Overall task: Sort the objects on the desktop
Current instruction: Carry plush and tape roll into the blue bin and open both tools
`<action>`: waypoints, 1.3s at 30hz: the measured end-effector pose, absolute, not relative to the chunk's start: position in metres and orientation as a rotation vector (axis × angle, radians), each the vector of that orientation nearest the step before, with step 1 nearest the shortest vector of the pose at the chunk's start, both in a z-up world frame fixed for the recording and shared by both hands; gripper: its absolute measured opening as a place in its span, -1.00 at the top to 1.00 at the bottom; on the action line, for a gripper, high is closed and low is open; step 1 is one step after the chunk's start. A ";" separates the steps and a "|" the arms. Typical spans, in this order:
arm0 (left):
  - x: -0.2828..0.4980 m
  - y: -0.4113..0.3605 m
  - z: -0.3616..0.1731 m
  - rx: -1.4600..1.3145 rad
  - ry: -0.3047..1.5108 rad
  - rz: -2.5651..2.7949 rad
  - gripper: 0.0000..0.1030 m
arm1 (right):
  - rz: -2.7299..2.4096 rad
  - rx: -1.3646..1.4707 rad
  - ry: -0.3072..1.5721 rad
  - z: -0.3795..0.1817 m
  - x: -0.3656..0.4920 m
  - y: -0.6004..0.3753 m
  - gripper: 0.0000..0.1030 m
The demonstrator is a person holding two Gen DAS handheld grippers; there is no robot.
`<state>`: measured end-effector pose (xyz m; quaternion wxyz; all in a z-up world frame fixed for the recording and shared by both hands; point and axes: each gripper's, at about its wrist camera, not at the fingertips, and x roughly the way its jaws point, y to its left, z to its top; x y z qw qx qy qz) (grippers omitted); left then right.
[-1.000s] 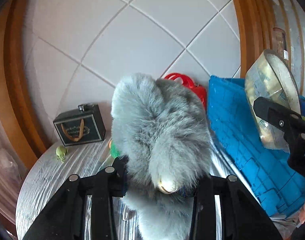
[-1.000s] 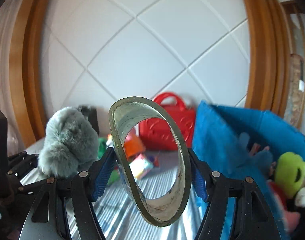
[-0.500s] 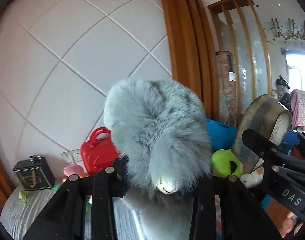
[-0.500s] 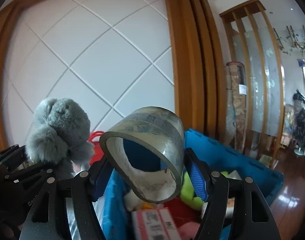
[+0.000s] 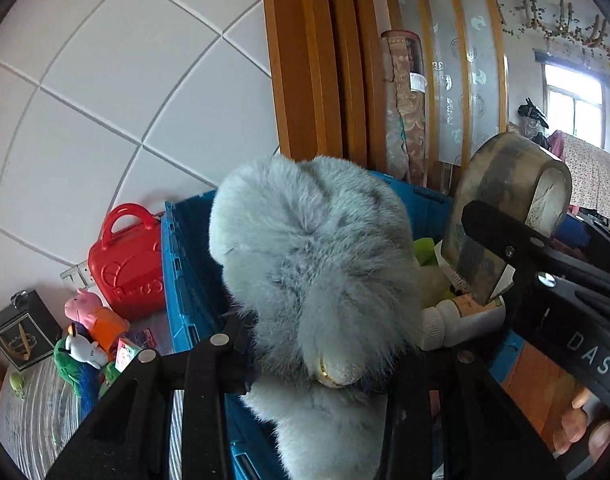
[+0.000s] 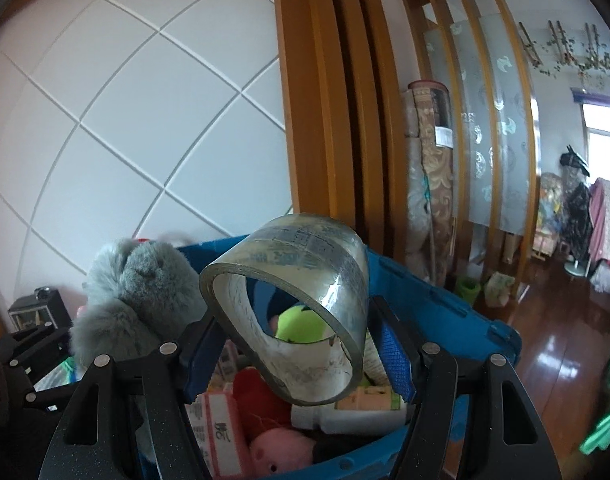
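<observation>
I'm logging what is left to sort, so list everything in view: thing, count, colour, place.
plush toy: 1, grey, in left gripper over crate
tape roll: 1, clear, in right gripper over crate
crate: 1, blue, beside table
toy case: 1, red, by wall
box: 1, black, table's far corner
pig plush: 1, pink and orange, on table
bottle: 1, white, in crate
left gripper: 1, black, shut on plush toy
right gripper: 1, black with blue pads, shut on tape roll
</observation>
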<state>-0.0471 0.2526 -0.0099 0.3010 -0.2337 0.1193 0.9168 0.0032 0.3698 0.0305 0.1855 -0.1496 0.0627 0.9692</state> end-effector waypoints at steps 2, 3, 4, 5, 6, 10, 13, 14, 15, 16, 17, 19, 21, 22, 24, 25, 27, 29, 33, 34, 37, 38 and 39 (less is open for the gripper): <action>-0.055 0.254 -0.009 -0.632 0.319 2.443 0.31 | 2.746 -0.437 0.171 0.030 -0.005 0.372 -0.34; -0.060 0.253 -0.008 -0.630 0.326 2.456 0.31 | 2.758 -0.451 0.163 0.032 -0.011 0.372 -0.34; -0.065 0.253 -0.004 -0.625 0.337 2.467 0.31 | 2.762 -0.463 0.156 0.032 -0.016 0.374 -0.34; -0.073 0.253 0.000 -0.627 0.339 2.475 0.31 | 2.764 -0.477 0.149 0.034 -0.023 0.373 -0.34; -0.081 0.254 0.002 -0.634 0.340 2.485 0.31 | 2.768 -0.499 0.142 0.036 -0.032 0.374 -0.34; -0.111 0.257 0.003 -0.687 0.300 2.489 0.31 | 2.792 -0.564 0.135 0.040 -0.063 0.379 -0.34; -0.130 0.258 0.004 -0.704 0.283 2.497 0.31 | 2.788 -0.605 0.117 0.044 -0.088 0.383 -0.34; -0.135 0.258 0.004 -0.711 0.277 2.500 0.31 | 2.783 -0.616 0.110 0.046 -0.097 0.385 -0.34; -0.141 0.258 0.005 -0.716 0.271 2.497 0.31 | 2.775 -0.642 0.102 0.047 -0.108 0.387 -0.34; -0.146 0.259 0.006 -0.722 0.271 2.489 0.31 | 2.765 -0.660 0.098 0.048 -0.118 0.390 -0.34; -0.151 0.261 0.006 -0.730 0.274 2.482 0.31 | 2.757 -0.675 0.087 0.048 -0.126 0.391 -0.34; -0.162 0.265 0.004 -0.743 0.294 2.476 0.29 | 2.740 -0.732 0.076 0.044 -0.144 0.394 -0.34; -0.173 0.270 0.000 -0.765 0.322 2.464 0.29 | 2.743 -0.788 0.093 0.036 -0.161 0.398 -0.34; -0.178 0.272 -0.001 -0.762 0.335 2.471 0.29 | 2.741 -0.807 0.099 0.033 -0.167 0.400 -0.34; -0.187 0.276 -0.004 -0.751 0.359 2.482 0.28 | 2.736 -0.834 0.097 0.026 -0.178 0.400 -0.34; -0.191 0.276 -0.006 -0.751 0.366 2.482 0.27 | 2.735 -0.842 0.094 0.023 -0.182 0.400 -0.34; -0.198 0.276 -0.008 -0.754 0.368 2.481 0.26 | 2.735 -0.850 0.086 0.020 -0.189 0.400 -0.34; -0.204 0.276 -0.011 -0.770 0.365 2.478 0.25 | 2.730 -0.853 0.071 0.019 -0.195 0.400 -0.34; -0.212 0.273 -0.011 -0.775 0.326 2.467 0.14 | 2.708 -0.853 0.026 0.017 -0.204 0.398 -0.36; -0.213 0.273 -0.010 -0.772 0.325 2.471 0.05 | 2.708 -0.857 0.023 0.016 -0.206 0.398 -0.37; -0.213 0.271 -0.009 -0.760 0.314 2.470 -0.29 | 2.702 -0.842 0.020 0.017 -0.208 0.398 -0.50; -0.213 0.270 -0.009 -0.750 0.312 2.475 -0.31 | 2.691 -0.825 0.009 0.018 -0.209 0.399 -0.62; -0.212 0.269 -0.008 -0.745 0.308 2.476 -0.35 | 2.680 -0.806 0.005 0.020 -0.207 0.400 -0.68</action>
